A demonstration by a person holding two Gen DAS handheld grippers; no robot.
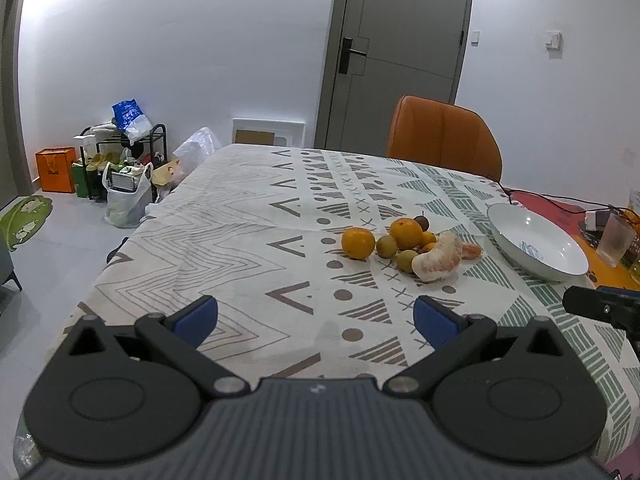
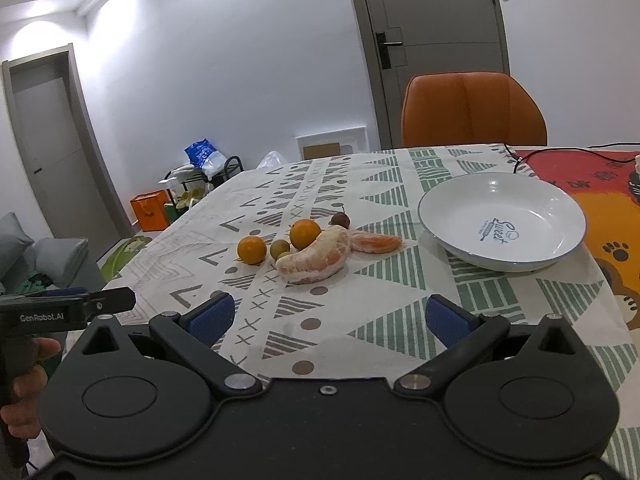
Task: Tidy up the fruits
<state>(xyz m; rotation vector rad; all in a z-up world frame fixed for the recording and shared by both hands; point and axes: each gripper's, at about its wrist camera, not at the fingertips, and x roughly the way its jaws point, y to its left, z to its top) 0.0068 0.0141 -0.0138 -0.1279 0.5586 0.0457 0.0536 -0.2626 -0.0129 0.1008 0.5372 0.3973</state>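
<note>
So both claws hung spread and empty above the patterned tablecloth [image 2: 360, 312]: left gripper [image 1: 316, 320], right gripper [image 2: 328, 318]. Oranges [image 2: 305, 233], a peeled pomelo wedge [image 2: 316, 262] (pith still on) clustered just left of the white bowl [image 2: 452, 216].

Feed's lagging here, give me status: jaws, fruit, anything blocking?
Left gripper and right gripper open, holding nothing. Fruit pile on the tablecloth, white bowl beside it, no fruit inside. Nothing between jaws and fruit.

Patterned tablecloth table [image 2: 384, 320], fruit pile [image 2: 316, 248], white plate [image 2: 448, 236]
</note>
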